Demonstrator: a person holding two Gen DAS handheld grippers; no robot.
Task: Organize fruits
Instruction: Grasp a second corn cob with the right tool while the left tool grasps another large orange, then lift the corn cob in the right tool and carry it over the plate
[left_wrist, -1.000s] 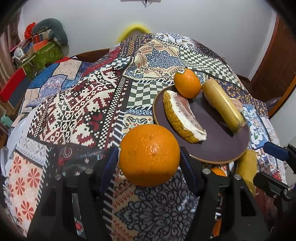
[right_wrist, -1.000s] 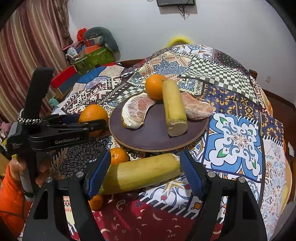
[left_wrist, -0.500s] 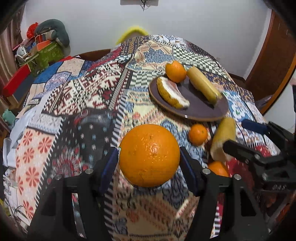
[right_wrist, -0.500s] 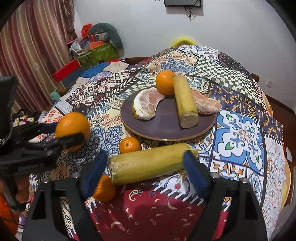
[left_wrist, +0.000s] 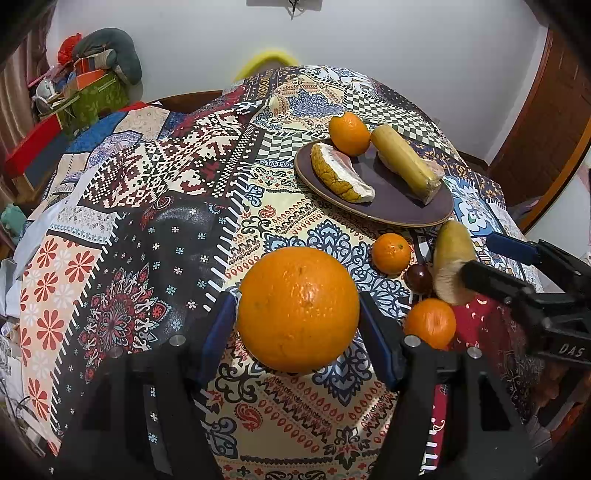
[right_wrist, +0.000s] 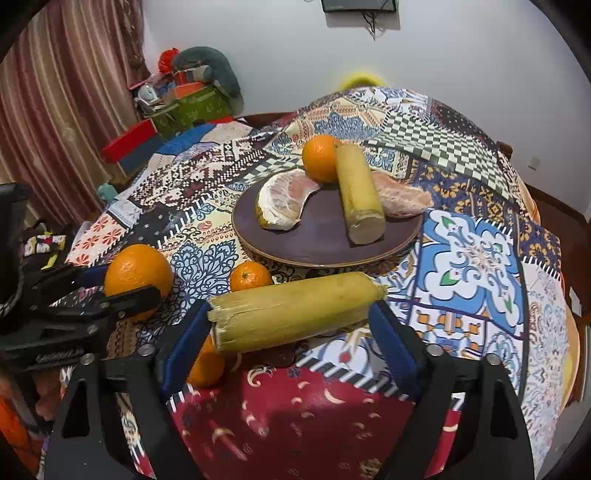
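My left gripper (left_wrist: 297, 314) is shut on a big orange (left_wrist: 297, 308), held above the patterned cloth in front of the plate; it also shows in the right wrist view (right_wrist: 138, 275). My right gripper (right_wrist: 291, 321) is shut on a yellow cane-like stalk piece (right_wrist: 295, 312), held lengthwise between the pads; the left wrist view shows it (left_wrist: 452, 262) too. The dark plate (right_wrist: 317, 245) holds a pomelo wedge (right_wrist: 286, 201), an orange (right_wrist: 319, 157), a second stalk piece (right_wrist: 358, 194) and a peeled pomelo segment (right_wrist: 404, 197).
Two small tangerines (left_wrist: 391, 253) (left_wrist: 430, 323) and a dark round fruit (left_wrist: 417, 278) lie on the cloth before the plate. Boxes and clutter (left_wrist: 85, 96) stand at the far left, a curtain (right_wrist: 55, 122) beside them. A wooden door (left_wrist: 554, 122) is at right.
Both grippers have lifted and pulled back from the plate with their fruit held. The tangerines under them have come into view.
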